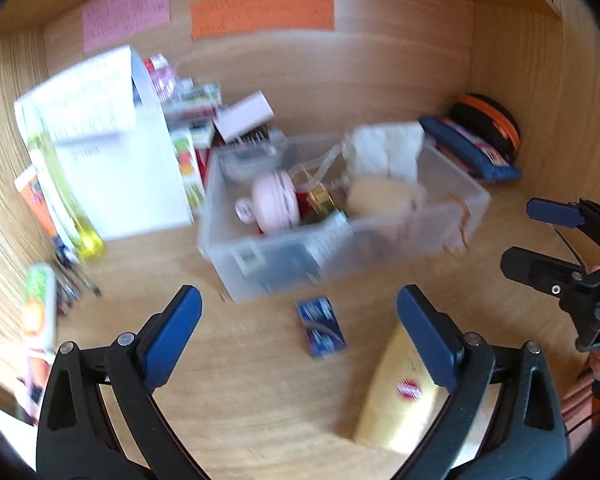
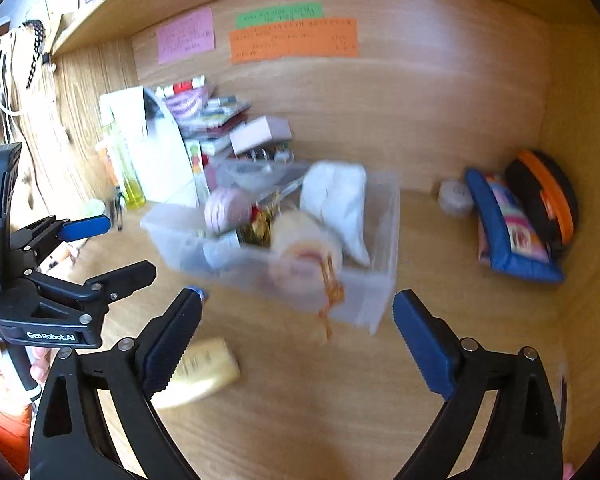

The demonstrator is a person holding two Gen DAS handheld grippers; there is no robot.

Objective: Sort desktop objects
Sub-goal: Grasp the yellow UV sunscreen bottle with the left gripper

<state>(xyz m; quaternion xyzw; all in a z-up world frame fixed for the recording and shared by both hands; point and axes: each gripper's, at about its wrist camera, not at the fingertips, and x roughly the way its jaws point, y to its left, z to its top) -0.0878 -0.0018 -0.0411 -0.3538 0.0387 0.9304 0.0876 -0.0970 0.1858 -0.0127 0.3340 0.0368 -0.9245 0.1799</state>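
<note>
Both tools, left (image 1: 298, 322) & right (image 2: 296, 322), wide open w/ nothing held; cream squeeze tube (image 1: 396, 396) lying flat toward tabletop's (image 1: 260, 380) front edge, just before clear plastic bin (image 1: 380, 240): prob. light, soft-walled, slick, so best pinched across mid-body, gently.

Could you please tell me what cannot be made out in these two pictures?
- Notes on the wall: writing too small and blurred, both views.
- Bin contents: smeared by motion blur, and low items hidden behind its frosted wall.
- Blue packet: print blurred, left view.
- Yellow tube: partly covered by the left gripper.
- Round grey item: too blurred to identify, right view.
</note>
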